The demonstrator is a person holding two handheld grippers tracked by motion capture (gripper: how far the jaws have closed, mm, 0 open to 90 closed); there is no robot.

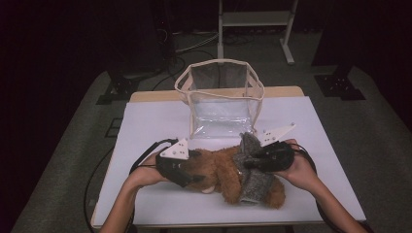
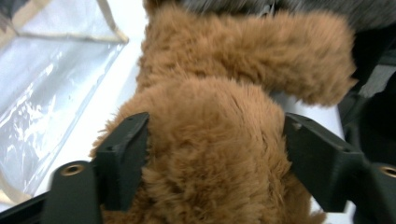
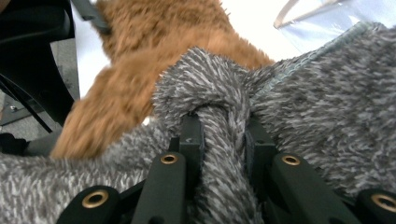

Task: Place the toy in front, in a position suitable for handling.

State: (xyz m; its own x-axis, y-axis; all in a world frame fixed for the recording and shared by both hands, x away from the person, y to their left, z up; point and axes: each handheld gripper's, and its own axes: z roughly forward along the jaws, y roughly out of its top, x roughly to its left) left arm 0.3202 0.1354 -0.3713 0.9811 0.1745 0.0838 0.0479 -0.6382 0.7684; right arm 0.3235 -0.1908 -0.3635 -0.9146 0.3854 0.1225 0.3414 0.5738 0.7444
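Centrally on the white table (image 1: pixel 155 121), just before the clear bag (image 1: pixel 221 97), lay the bear (image 1: pixel 218 170). Left gripper (image 2: pixel 215 149) had its jaws wide, pressed against both sides of brown fur. Right gripper (image 3: pixel 224 135) was pinched tight on a fold of grey cloth (image 3: pixel 327 107) draped over the bear.

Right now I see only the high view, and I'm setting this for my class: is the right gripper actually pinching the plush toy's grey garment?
Observer: Yes. In the right gripper view, the right gripper is shut on a bunched fold of the grey garment.
Operator: And the left gripper?
Observer: Its jaws straddle the brown plush toy. Fur touches both, but I cannot tell whether they squeeze.
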